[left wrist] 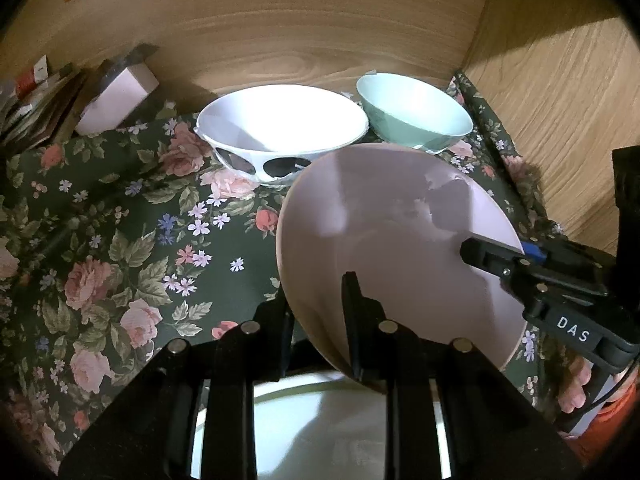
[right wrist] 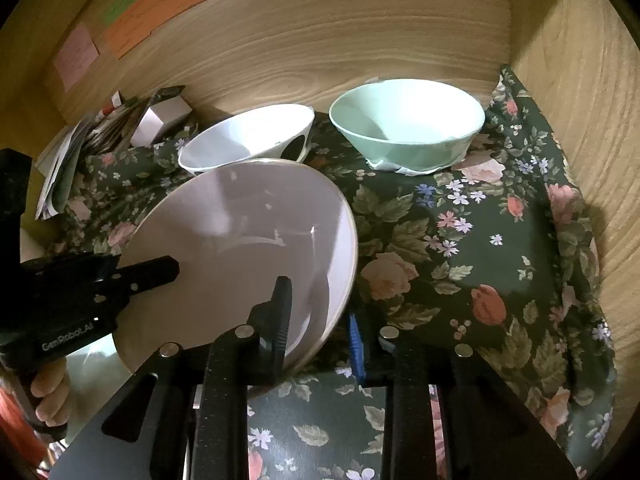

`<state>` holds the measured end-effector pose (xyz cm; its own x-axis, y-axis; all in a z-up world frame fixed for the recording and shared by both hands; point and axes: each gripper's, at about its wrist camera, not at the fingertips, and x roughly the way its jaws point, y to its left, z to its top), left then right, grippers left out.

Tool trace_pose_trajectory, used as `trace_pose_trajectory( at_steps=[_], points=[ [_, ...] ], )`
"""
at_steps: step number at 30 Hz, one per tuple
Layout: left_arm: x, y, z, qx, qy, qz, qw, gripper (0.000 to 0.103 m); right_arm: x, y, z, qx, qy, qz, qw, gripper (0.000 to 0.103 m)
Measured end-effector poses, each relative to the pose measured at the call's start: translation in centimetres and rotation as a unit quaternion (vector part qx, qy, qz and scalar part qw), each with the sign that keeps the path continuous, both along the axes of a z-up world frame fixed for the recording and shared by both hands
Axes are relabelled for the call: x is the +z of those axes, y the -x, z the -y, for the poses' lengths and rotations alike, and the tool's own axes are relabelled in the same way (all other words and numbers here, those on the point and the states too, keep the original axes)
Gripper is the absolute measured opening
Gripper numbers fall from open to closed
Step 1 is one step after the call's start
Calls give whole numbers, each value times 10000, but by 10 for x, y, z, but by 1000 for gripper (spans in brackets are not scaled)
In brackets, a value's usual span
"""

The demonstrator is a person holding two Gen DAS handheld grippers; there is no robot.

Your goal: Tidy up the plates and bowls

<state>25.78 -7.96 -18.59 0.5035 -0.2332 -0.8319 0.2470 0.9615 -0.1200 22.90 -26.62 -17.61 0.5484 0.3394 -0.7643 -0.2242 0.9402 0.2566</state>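
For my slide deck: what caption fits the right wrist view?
Both hand-held grippers, right and left, clamp a tilted pink plate above floral cloth, before two bowls.

We look forward along each gripper's fingers, close over the floral cloth point(left wrist: 120, 216), facing the wooden back wall point(right wrist: 320, 40). Both views share the pink plate point(left wrist: 400, 240) and two bowls.

Black grippers, silver screws, "DAS" lettering, bare fingers point(right wrist: 48, 390), blue pad point(right wrist: 355, 344)
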Motion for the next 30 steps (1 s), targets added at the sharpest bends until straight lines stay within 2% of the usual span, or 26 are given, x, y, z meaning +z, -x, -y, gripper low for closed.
trace_pose_trajectory(
  at_steps=[18,30],
  points=[
    [46,47,-23,209,303,559,9978,22,47,40,-14,66,-13,568,9984,23],
    [61,93,-56,515,318,786,9951,22,58,68,-46,314,-118,733,9967,23]
  ],
)
